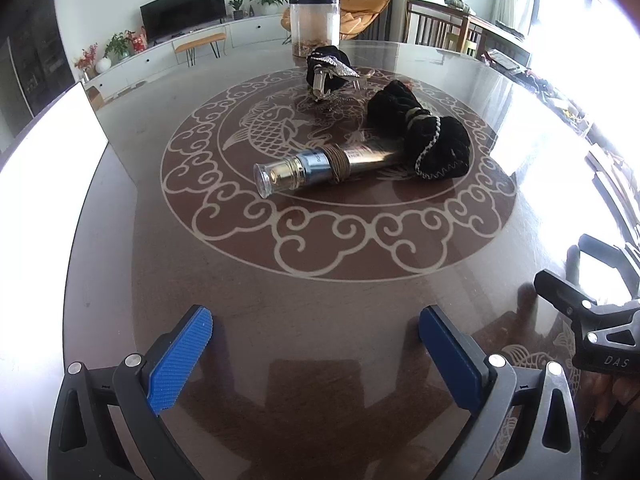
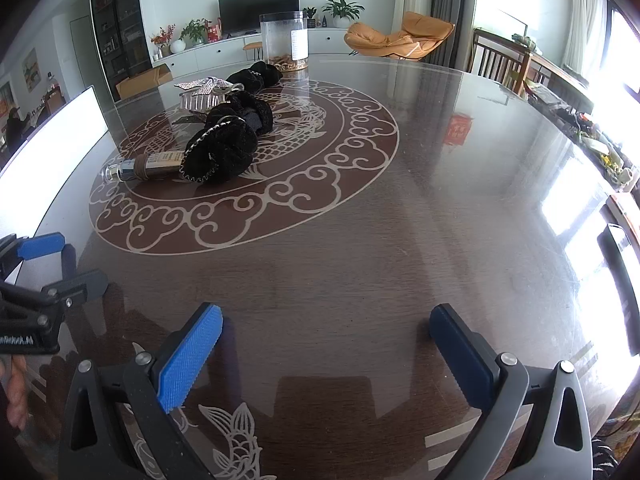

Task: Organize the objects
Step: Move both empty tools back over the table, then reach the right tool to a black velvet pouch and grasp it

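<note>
Nearest to the camera are the blue pads of the left tool (image 1: 316, 322), which stands wide open over the glossy table (image 1: 320, 300) and holds nothing; the right tool (image 2: 326, 322) is the same, wide open and empty, with bare table between its fingers. Both tools hang at the near edge, and all things to organize lie far from them, around the fish pattern in the middle of the table. The closest one is a slim cosmetic bottle (image 1: 320, 168) with a clear cap and a brown cord wound around its body. It lies flat on its side, with its long axis running left to right across the left tool's view, the cap end to the left and a little nearer. Its right end touches a black velvet scrunchie (image 1: 420, 132) with a silver trim. Farther back there is a second black scrunchie (image 1: 326, 70) with a sparkling hair clip (image 1: 336, 66) resting on it, I think, though this part is small. At the far edge stands a clear jar (image 1: 315, 26). The bottle lies almost straight ahead of the left tool, but far to the left of the right one, so the left tool seems the nearer and should meet the bottle across its width.
</note>
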Demonstrator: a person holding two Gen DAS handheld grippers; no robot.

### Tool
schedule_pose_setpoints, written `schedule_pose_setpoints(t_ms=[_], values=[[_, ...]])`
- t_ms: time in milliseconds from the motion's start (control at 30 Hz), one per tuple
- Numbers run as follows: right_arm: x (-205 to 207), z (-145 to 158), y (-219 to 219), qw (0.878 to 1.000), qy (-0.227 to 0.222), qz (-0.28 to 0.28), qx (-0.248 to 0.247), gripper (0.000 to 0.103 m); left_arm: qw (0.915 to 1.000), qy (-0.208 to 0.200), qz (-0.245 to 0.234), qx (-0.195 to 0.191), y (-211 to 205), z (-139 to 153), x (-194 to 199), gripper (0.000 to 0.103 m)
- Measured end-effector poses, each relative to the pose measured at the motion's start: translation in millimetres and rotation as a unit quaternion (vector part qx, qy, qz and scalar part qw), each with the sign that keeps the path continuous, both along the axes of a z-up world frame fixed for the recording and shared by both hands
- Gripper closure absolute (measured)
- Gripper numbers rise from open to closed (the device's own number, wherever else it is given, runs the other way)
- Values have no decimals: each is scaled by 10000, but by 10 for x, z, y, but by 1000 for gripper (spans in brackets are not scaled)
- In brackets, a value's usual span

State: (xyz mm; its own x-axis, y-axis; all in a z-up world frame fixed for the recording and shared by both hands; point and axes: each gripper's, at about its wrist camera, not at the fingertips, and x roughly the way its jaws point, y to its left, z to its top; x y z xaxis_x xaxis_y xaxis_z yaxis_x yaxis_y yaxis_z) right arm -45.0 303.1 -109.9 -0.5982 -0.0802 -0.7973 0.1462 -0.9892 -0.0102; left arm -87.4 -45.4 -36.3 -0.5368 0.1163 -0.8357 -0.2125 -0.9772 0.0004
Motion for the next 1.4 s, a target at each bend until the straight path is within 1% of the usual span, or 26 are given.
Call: schedule_pose_setpoints(t_ms=[233, 400, 467, 533, 567, 600, 633, 667, 733, 767, 833, 867, 900, 933, 967, 1000, 1033, 1067, 1133, 1200, 1267, 1333, 1400], values=[[-1, -1, -1, 10000, 0, 7, -2, 0, 10000, -70, -36, -21, -23, 6, 29, 0], [49, 23, 20, 10000, 6, 24, -4, 0, 10000, -8, -50, -1, -47, 9, 73, 0], [46, 29, 25, 9999, -41, 122, 5, 0, 10000, 15, -18, -3, -45, 9, 85, 0], [-69, 62, 29, 9992, -376, 90, -86, 0, 10000, 26, -3, 1, -45, 8, 91, 0], [-138, 101, 47, 9981, -499, 37, -369, 0, 10000, 29, -3, 2, -43, 8, 92, 0], [-223, 163, 65, 9954, -528, 31, -799, 0, 10000, 28, -1, 3, -42, 7, 91, 0], [-329, 238, 38, 9932, -508, 64, -1048, 0, 10000, 27, -2, 3, -43, 7, 90, 0], [-420, 296, -17, 9932, -498, 114, -1046, 0, 10000, 27, -3, 1, -43, 7, 91, 0], [-674, 448, -242, 9940, -403, 453, -908, 0, 10000, 25, -5, -1, -43, 7, 90, 0], [-836, 498, -384, 9925, -418, 695, -912, 0, 10000, 26, -5, -1, -43, 7, 90, 0], [-1084, 499, -567, 9910, -582, 808, -892, 1, 10000, 25, -5, -1, -42, 7, 90, 0], [-1191, 473, -643, 9906, -665, 784, -902, 3, 10000, 25, -5, -1, -44, 7, 92, 0], [-1304, 444, -711, 9905, -729, 764, -885, 13, 10000, 24, -4, -1, -42, 7, 91, 0], [-1409, 390, -774, 9901, -826, 787, -813, 28, 10000, 24, -4, -1, -42, 7, 91, 0], [-1442, 333, -793, 9899, -903, 787, -763, 37, 10000, 24, -4, -2, -43, 6, 92, 0], [-1507, 261, -794, 9894, -1027, 747, -710, 58, 10000, 24, -5, -2, -42, 6, 91, 0], [-1537, 203, -764, 9889, -1108, 695, -699, 68, 10000, 24, -4, -1, -42, 6, 91, 0], [-1511, 212, -675, 9900, -987, 623, -789, 70, 10000, 25, -4, -1, -43, 6, 93, 0], [-1408, 238, -509, 9934, -890, 428, -590, 70, 10000, 27, -6, -2, -47, 5, 97, 0], [-1202, 305, -280, 9966, -637, 301, -425, 70, 10000, 27, -5, -1, -48, 5, 97, 0], [-864, 348, -24, 9993, -334, 70, -122, 70, 10000, 28, -2, 3, -51, 4, 97, 0], [-607, 310, 189, 9994, -274, -105, -202, 70, 10000, 29, -4, 0, -48, 8, 93, 0], [-416, 246, 314, 9993, -194, -228, -220, 69, 10000, 29, 5, -11, -43, 9, 91, 0]])
